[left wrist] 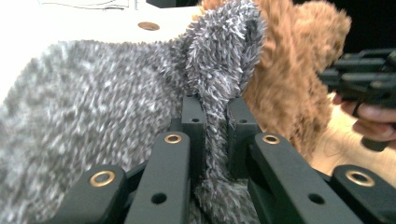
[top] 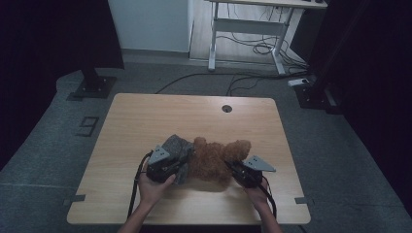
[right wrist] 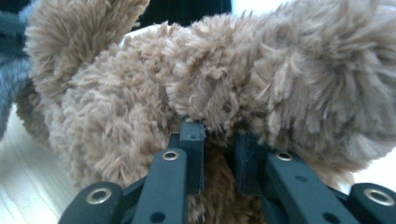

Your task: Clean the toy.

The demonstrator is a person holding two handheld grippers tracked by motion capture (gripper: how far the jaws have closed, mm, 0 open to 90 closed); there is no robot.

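Observation:
A brown plush toy (top: pixel 216 158) lies on the wooden table (top: pixel 145 116), near its front edge. A grey fuzzy fabric piece (top: pixel 176 147) lies against the toy's left side. My left gripper (top: pixel 171 167) is at that fabric. In the left gripper view it (left wrist: pixel 215 114) is shut on a fold of the grey fabric (left wrist: pixel 93 107), with the brown plush (left wrist: pixel 289 79) just behind. My right gripper (top: pixel 239 171) is at the toy's right side. In the right gripper view it (right wrist: pixel 219 137) is shut on the brown fur (right wrist: pixel 140 93). The other gripper (left wrist: pixel 369 79) shows at the right of the left gripper view.
A round cable hole (top: pixel 227 108) sits near the table's far edge. Bare tabletop lies to the left, right and behind the toy. Beyond the table stand a white desk frame (top: pixel 245 26), loose floor cables (top: pixel 257 48) and a black stand base (top: pixel 92 86).

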